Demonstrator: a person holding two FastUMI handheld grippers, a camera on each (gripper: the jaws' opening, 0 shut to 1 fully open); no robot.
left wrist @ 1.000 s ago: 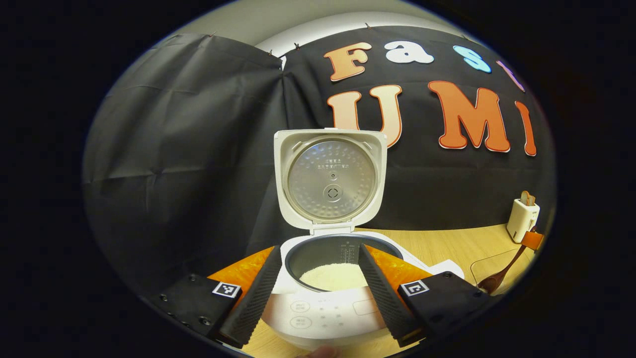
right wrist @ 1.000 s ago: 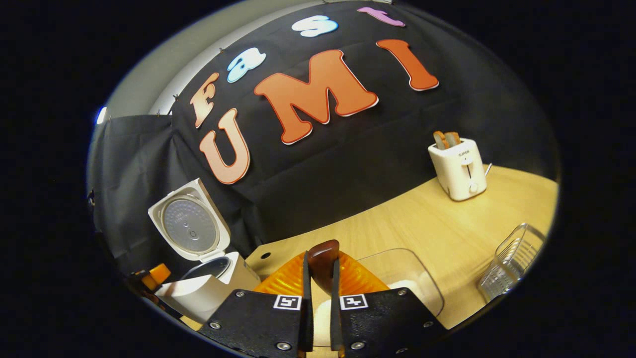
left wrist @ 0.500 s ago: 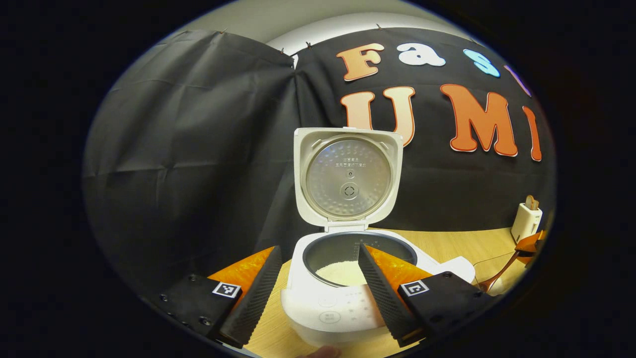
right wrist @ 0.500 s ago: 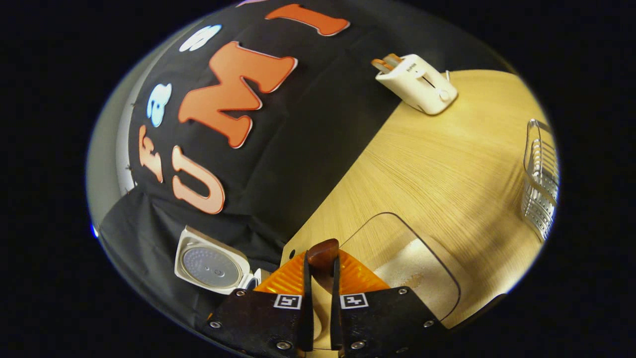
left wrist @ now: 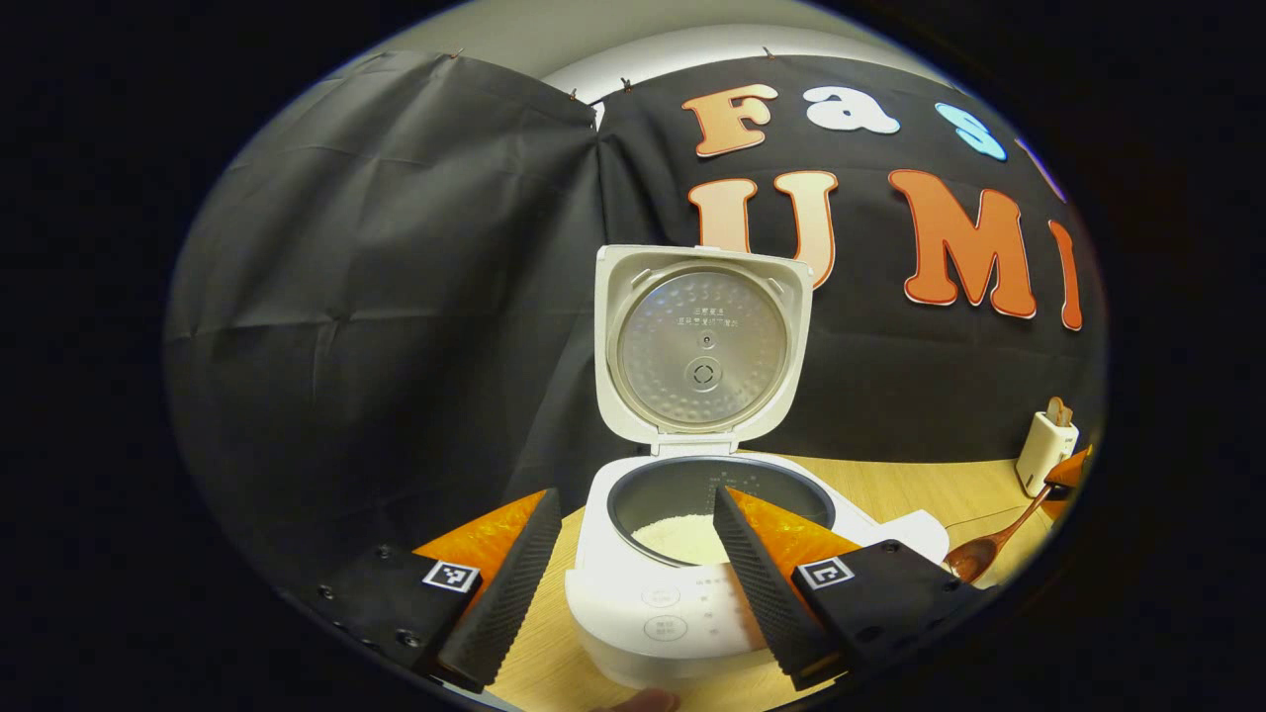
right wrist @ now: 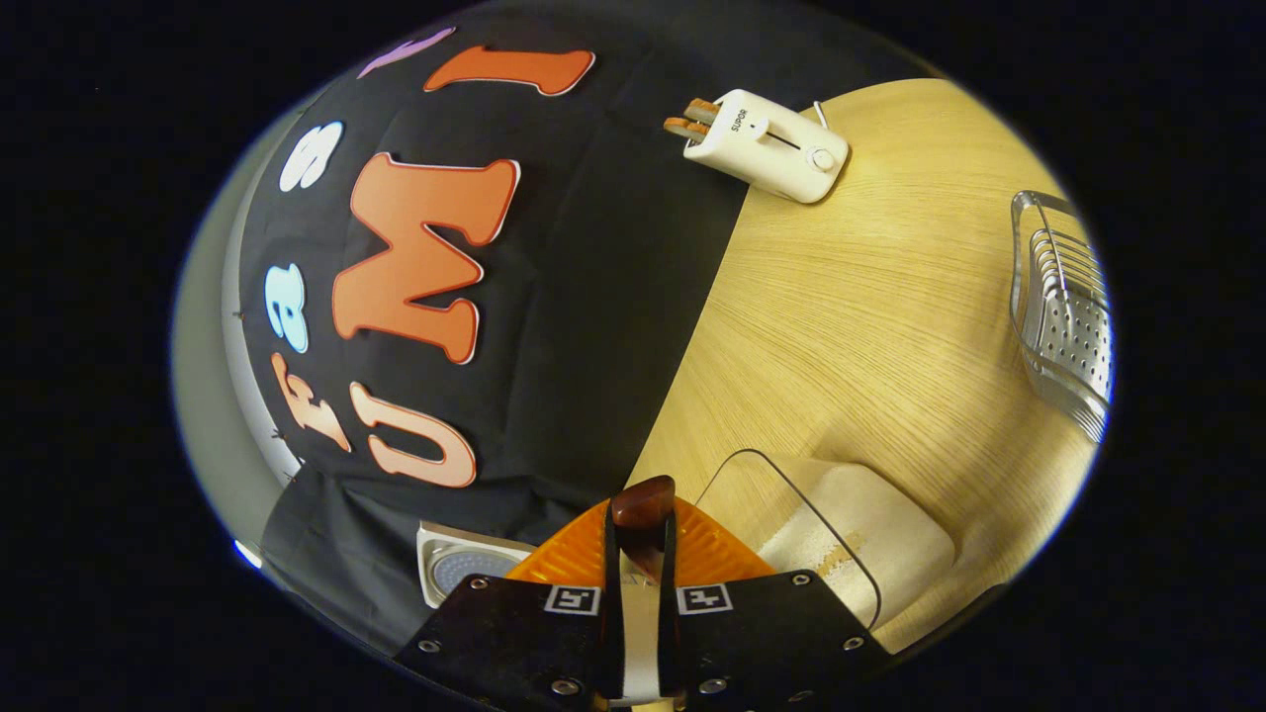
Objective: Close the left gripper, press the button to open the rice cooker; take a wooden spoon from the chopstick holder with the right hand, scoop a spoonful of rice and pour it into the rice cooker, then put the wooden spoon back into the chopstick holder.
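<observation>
My right claw (right wrist: 641, 554) is pinched on the spoon (right wrist: 643, 506) handle's end, bowl at 4 o'clock of the open cooker (left wrist: 692, 554); light, stiff, slick wood, so grip firm; left claw (left wrist: 633, 583) spread.

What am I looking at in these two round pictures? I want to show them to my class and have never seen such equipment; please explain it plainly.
There is no robot here: a person holds a two-finger gripper in each hand, and a wide-angle camera rides on each, looking forward along its fingers.

The left gripper view shows the left gripper, open, facing a white rice cooker on a wooden table. The cooker's lid stands up, and some rice lies in the pot.

The right gripper view is tilted, so the room looks turned. The right gripper is shut on the handle of a wooden spoon. The spoon's bowl shows at the far right of the left gripper view. Beside the gripper sits a clear container of rice. Farther off stand a white toaster and a metal wire holder.
</observation>
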